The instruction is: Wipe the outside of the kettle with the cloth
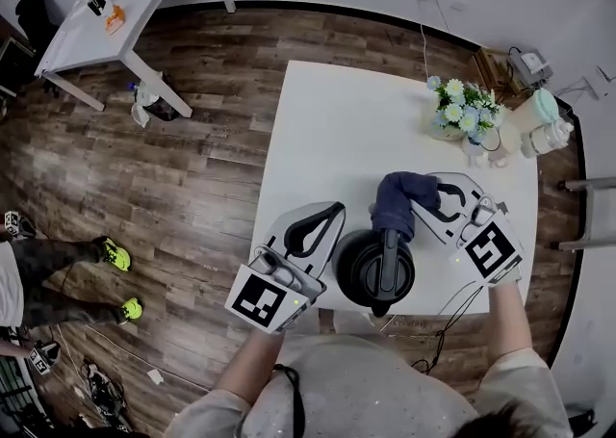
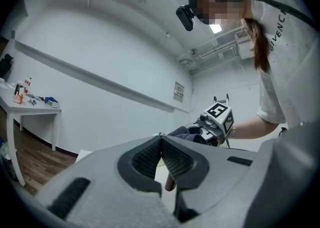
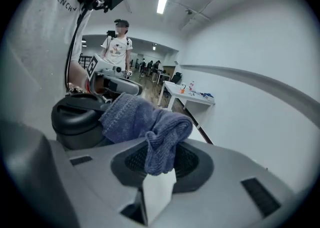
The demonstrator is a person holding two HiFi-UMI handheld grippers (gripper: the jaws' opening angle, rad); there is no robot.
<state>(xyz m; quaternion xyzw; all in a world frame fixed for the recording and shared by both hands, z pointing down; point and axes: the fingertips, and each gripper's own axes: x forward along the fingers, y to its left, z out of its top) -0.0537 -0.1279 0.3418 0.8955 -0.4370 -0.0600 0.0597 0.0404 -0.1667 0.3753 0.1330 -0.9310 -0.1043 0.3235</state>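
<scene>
A black kettle (image 1: 375,268) stands near the front edge of the white table (image 1: 337,128), its handle pointing at me. A dark blue cloth (image 1: 399,200) hangs against the kettle's far upper side. My right gripper (image 1: 435,193) is shut on the cloth's right end. In the right gripper view the cloth (image 3: 145,122) bunches between the jaws of the right gripper (image 3: 160,159), with the kettle (image 3: 75,119) just beyond. My left gripper (image 1: 335,209) sits left of the kettle, apart from it. In the left gripper view its jaws meet at the tip of the left gripper (image 2: 161,140) with nothing between them.
A vase of flowers (image 1: 462,109) and a white jar (image 1: 544,133) stand at the table's far right. A cable (image 1: 452,303) runs off the front right corner. Another white table (image 1: 115,3) is far left, and a person's green shoes (image 1: 115,258) are on the wooden floor.
</scene>
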